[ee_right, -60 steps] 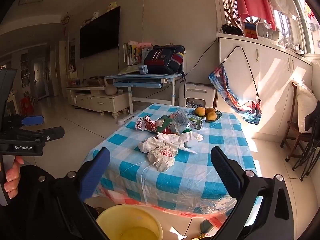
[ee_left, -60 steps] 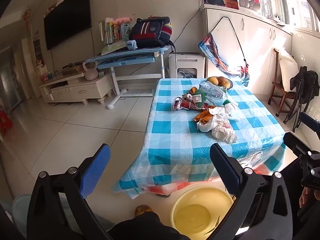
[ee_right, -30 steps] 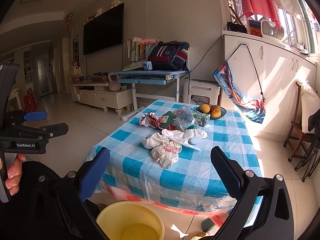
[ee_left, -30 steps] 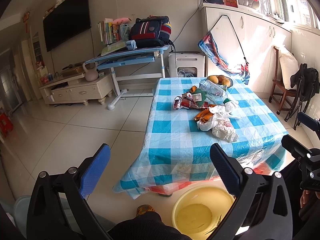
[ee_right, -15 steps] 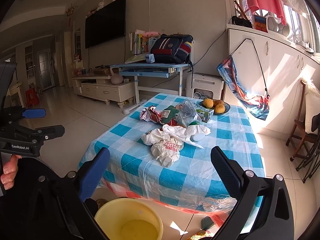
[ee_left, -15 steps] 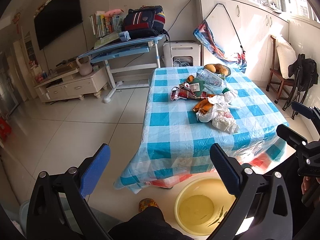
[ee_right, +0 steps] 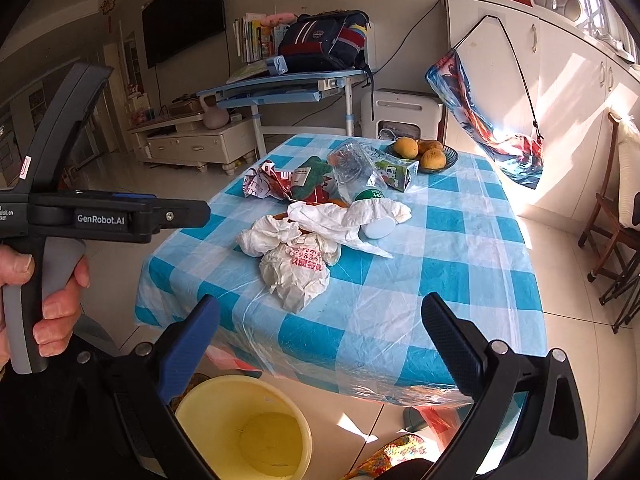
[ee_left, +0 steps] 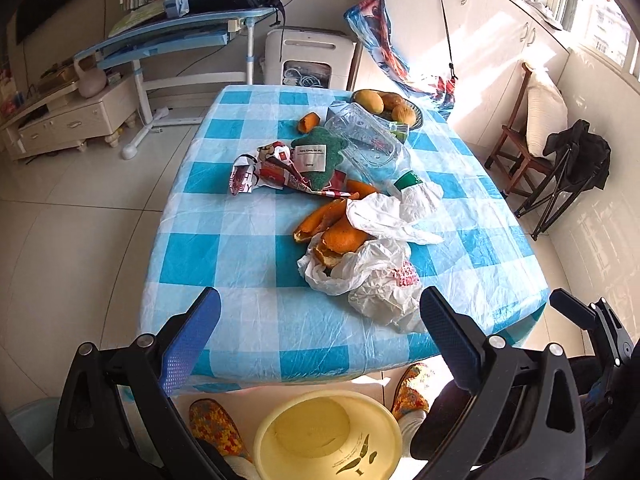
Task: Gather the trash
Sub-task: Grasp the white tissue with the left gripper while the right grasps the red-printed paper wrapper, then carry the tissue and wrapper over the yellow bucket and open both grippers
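Living room, tiled floor, sunlit cabinets at the window side; counter (ee_left: 224, 248) under a blue-and-white checked plastic cloth. We stand at its near edge, yellow bucket (ee_left: 328, 436) on the floor just below and empty as far as we see

Trash heaped mid-counter: crumpled white plastic bag (ee_left: 372, 280) nearest us, orange peels (ee_left: 340, 232) partly inside it, clear plastic bottle (ee_left: 368, 144) lying on its side behind, red-and-white wrapper (ee_left: 272, 172) and green packet (ee_left: 316, 156) to the left, small carton (ee_right: 394, 168) by the bottle

Left tongs (ee_left: 316, 344) released, jaws wide, nothing held, hovering short of the bag. Right tongs (ee_right: 316, 344) likewise released and empty, above the counter's near edge

Judgement: nothing collected yet. We'd take the white bag first, pinching a bunched fold, not a loose flap, and lift slowly so peels don't spill, then drop straight into the bucket

Keep clear of the fruit bowl (ee_left: 400, 110) at the far end, since whole fruit is likely not trash. Slick cloth may drag with the bag

Study desk (ee_right: 280, 84) with backpack (ee_right: 324, 48) and a chair (ee_left: 516, 148) stand well apart, no obstruction
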A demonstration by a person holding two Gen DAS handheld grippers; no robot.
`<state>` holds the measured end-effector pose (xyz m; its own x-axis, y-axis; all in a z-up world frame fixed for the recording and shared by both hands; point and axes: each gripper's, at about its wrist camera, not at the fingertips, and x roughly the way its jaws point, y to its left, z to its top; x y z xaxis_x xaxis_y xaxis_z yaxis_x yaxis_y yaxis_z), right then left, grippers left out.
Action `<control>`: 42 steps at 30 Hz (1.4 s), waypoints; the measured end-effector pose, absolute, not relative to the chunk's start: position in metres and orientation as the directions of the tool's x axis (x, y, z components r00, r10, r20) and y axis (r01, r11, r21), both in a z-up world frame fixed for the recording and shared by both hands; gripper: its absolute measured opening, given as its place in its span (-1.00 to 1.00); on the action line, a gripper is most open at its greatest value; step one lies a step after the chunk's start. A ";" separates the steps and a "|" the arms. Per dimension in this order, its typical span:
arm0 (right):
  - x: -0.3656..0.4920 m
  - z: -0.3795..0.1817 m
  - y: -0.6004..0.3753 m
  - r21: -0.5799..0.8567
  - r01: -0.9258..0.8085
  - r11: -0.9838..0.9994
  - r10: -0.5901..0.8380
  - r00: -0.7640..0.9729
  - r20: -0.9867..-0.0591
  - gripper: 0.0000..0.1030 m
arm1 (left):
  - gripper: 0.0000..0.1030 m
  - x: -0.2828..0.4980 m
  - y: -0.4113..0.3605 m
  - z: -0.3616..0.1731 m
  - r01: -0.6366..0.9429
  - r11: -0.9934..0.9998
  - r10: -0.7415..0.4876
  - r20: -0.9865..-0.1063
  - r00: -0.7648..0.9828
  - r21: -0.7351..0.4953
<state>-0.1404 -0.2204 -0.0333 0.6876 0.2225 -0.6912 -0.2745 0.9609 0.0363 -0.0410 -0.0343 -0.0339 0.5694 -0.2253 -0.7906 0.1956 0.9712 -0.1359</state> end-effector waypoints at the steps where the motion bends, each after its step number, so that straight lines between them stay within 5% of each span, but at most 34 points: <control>1: -0.138 -0.035 -0.222 0.040 -0.273 0.961 0.223 0.686 -0.693 0.88 | 0.87 -0.035 -0.039 -0.041 0.189 0.971 -0.227 -0.796 0.561 -0.144; 6: -0.126 -0.039 -0.232 0.074 -0.272 0.960 0.245 0.676 -0.695 0.88 | 0.75 -0.007 -0.051 -0.068 0.132 0.982 -0.185 -0.812 0.553 -0.133; 11: -0.111 -0.048 -0.228 0.102 -0.299 0.949 0.279 0.644 -0.712 0.88 | -0.41 0.016 -0.047 -0.091 0.143 0.962 -0.273 -0.847 0.457 -0.233; 14: -0.103 -0.053 -0.224 0.124 -0.309 0.943 0.299 0.622 -0.724 0.88 | -0.67 0.016 -0.038 -0.092 0.141 0.956 -0.294 -0.851 0.436 -0.258; 25: -0.057 -0.080 -0.174 0.166 -0.365 0.916 0.350 0.526 -0.775 0.85 | -0.75 -0.008 0.004 -0.070 0.158 0.964 -0.260 -0.866 0.427 -0.211; 27: -0.048 -0.089 -0.168 0.166 -0.366 0.916 0.343 0.497 -0.797 0.63 | -0.75 -0.009 0.016 -0.067 0.138 0.959 -0.282 -0.854 0.436 -0.246; 29: -0.040 -0.100 -0.165 0.169 -0.365 0.916 0.336 0.464 -0.820 0.20 | -0.75 -0.008 0.026 -0.064 0.126 0.953 -0.302 -0.841 0.449 -0.275; 34: -0.033 -0.094 -0.175 0.221 -0.332 0.917 0.366 0.482 -0.796 -0.24 | -0.75 -0.012 0.043 -0.056 0.096 0.942 -0.324 -0.803 0.500 -0.321; 42: -0.047 -0.088 -0.193 0.451 -0.317 0.834 0.547 0.376 -0.748 -0.33 | -0.75 -0.030 0.039 -0.046 0.124 0.953 -0.298 -0.785 0.542 -0.276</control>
